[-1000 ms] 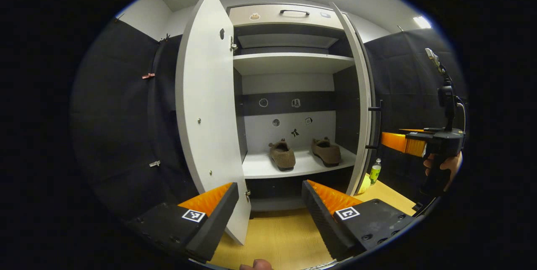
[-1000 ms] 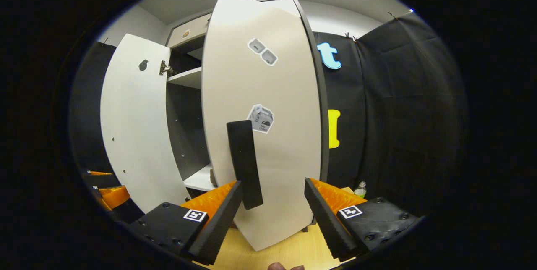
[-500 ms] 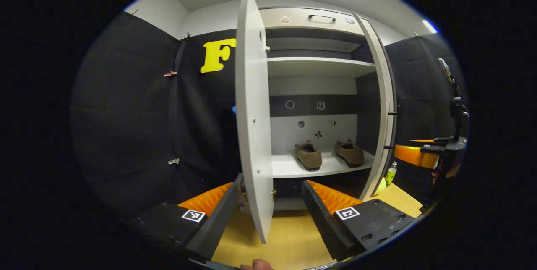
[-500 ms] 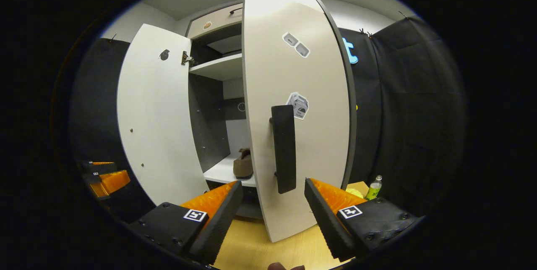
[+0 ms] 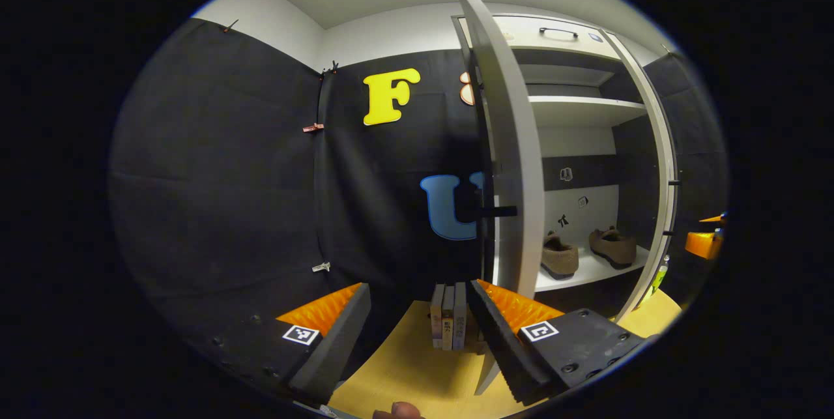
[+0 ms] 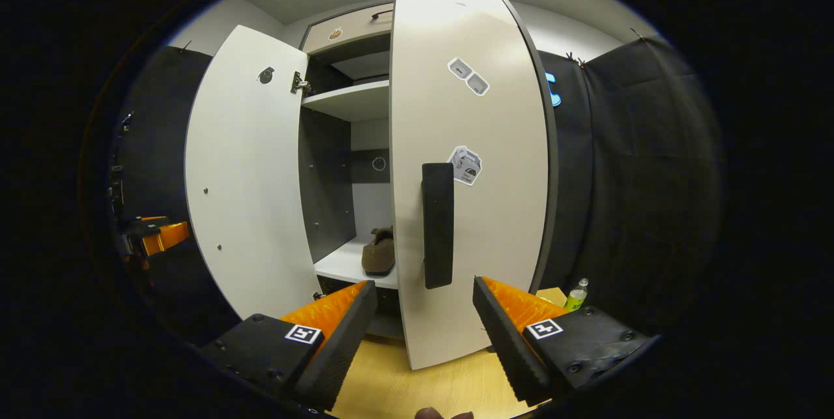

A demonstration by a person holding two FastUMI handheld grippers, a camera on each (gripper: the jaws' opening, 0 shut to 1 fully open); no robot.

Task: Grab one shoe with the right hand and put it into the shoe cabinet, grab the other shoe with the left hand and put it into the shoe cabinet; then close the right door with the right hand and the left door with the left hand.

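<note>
Both shoes [image 5: 560, 257] shelved, both grippers spread and empty. Right gripper [image 6: 423, 324] faces the right door [image 6: 482, 197]: push flat beside the handle [image 6: 437, 223], steadily, until it seats.

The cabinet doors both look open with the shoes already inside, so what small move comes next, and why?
Probably push the right gripper forward against the right door, beside its handle. Both brown shoes already sit on the shelf, and that door closes first.
</note>
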